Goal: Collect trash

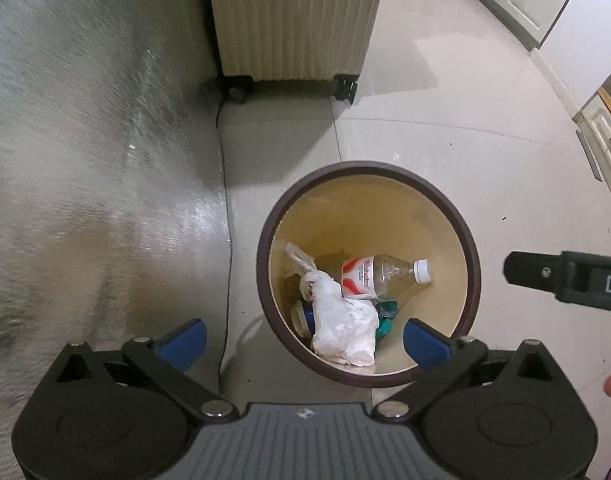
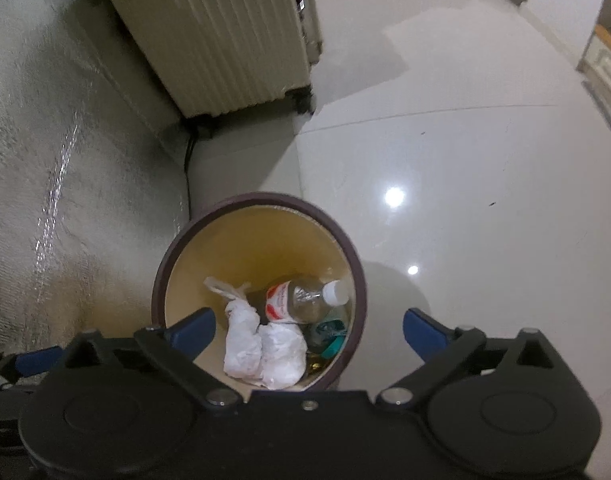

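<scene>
Floor (image 2: 465,160) is glossy tile with lamp glare; a slip underfoot while I lean over is the broadest risk, judged only from the shine. Suitcase (image 1: 293,20) stands on wheels behind the bin, near enough that a wide swing of either arm could knock it rolling. Bin (image 1: 369,272) sits upright on the floor beside the foil-covered wall (image 1: 85,160); it looks light, so a finger catching the dark rim could tip it and spill everything. Left hand-held gripper (image 1: 303,338): jaws spread wide, nothing between them, hovering over the bin's near rim. Right hand-held gripper (image 2: 309,330): jaws likewise spread and empty, above the bin's opening. Trash is all inside the bin: bottle (image 1: 385,276) lying on its side, crumpled white paper (image 1: 343,326) in front of it, a thin plastic bag (image 1: 299,260) against the left wall, a teal scrap (image 1: 387,314) under the bottle. The bag rides highest and could snag a fingertip if I dip back in.
</scene>
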Tool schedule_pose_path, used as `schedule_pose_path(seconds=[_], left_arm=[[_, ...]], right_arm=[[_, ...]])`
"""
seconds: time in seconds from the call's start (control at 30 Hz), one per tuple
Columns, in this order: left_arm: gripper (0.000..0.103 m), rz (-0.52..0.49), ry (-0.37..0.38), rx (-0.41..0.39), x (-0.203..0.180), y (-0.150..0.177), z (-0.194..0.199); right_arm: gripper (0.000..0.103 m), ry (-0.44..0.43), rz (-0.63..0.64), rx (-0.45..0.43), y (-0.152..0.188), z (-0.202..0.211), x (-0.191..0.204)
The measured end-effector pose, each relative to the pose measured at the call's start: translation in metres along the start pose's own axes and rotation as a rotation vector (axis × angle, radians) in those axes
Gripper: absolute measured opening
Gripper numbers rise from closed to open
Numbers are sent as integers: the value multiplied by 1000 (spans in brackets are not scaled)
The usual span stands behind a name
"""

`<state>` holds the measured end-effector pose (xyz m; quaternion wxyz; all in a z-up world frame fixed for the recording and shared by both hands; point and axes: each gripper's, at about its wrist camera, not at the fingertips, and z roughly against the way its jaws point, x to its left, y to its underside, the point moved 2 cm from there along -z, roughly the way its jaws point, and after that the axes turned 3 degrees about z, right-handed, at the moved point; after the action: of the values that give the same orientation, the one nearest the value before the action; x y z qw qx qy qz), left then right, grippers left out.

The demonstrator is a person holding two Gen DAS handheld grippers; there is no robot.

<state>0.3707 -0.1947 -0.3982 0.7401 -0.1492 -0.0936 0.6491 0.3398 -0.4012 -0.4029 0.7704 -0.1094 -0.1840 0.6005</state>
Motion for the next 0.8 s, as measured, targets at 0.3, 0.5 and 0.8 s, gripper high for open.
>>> schedule_pose_path(seconds=[0.3, 0.5, 0.8], left_arm=[[103, -17, 8, -65, -5, 10, 64], [103, -25, 15, -129, -10, 19, 116], [103, -35, 11, -220, -14, 33, 199]], right_arm=[[103, 36, -17, -84, 7, 72, -6], [103, 24, -49, -147, 14, 127, -5], [103, 34, -28, -241, 27, 208, 5]])
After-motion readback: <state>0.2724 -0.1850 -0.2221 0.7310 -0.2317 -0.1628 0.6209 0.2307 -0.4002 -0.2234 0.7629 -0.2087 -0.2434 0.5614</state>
